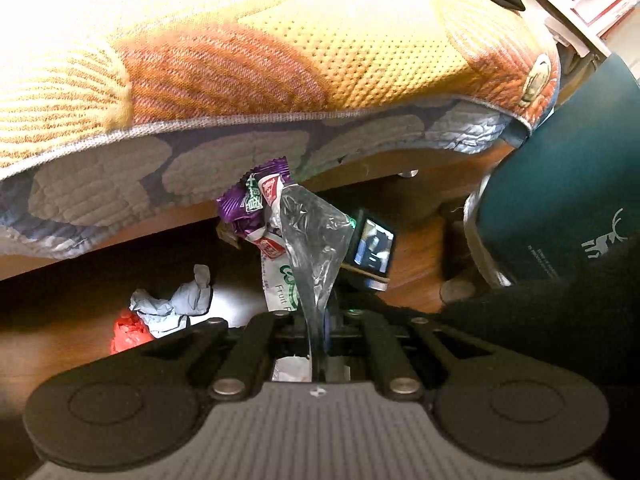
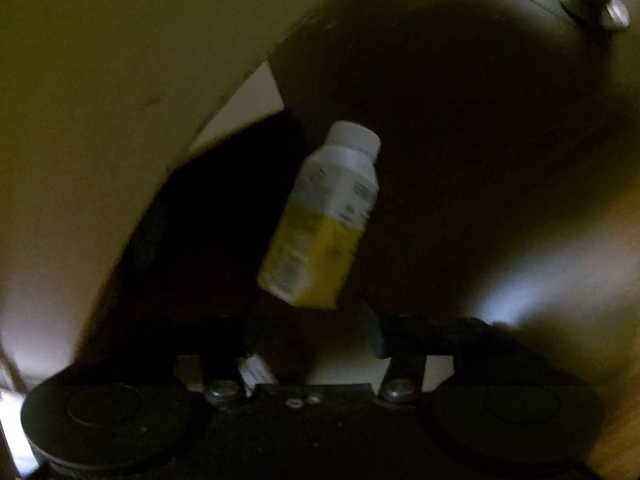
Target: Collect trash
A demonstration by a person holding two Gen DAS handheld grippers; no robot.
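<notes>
Left tool [image 1: 316,336], low in the middle of its view, is clenched on a bunch of wrappers: a clear crinkled plastic wrapper [image 1: 316,240] rises straight out of the closed jaws, with a white and green packet [image 1: 280,288] behind it and a purple candy wrapper [image 1: 244,208] at the top left of the bunch. Above them, filling the upper half of the frame, hangs a bed cover [image 1: 240,64] in orange and yellow with a grey-blue quilted edge. In the dark under the bed, at lower left, lie a crumpled white tissue [image 1: 176,302] and, touching it, a red scrap [image 1: 128,334] on the floor. A dark teal bag [image 1: 568,184] stands at the right edge.

Right tool [image 2: 312,332], at the bottom centre of its dim, blurred view, has its jaws spread apart. A small bottle [image 2: 324,216] with a white cap and a white and yellow label sits tilted just above the fingertips, cap toward the upper right; whether the pads touch its base I cannot tell. A pale slanted panel [image 2: 120,100] fills the upper left.
</notes>
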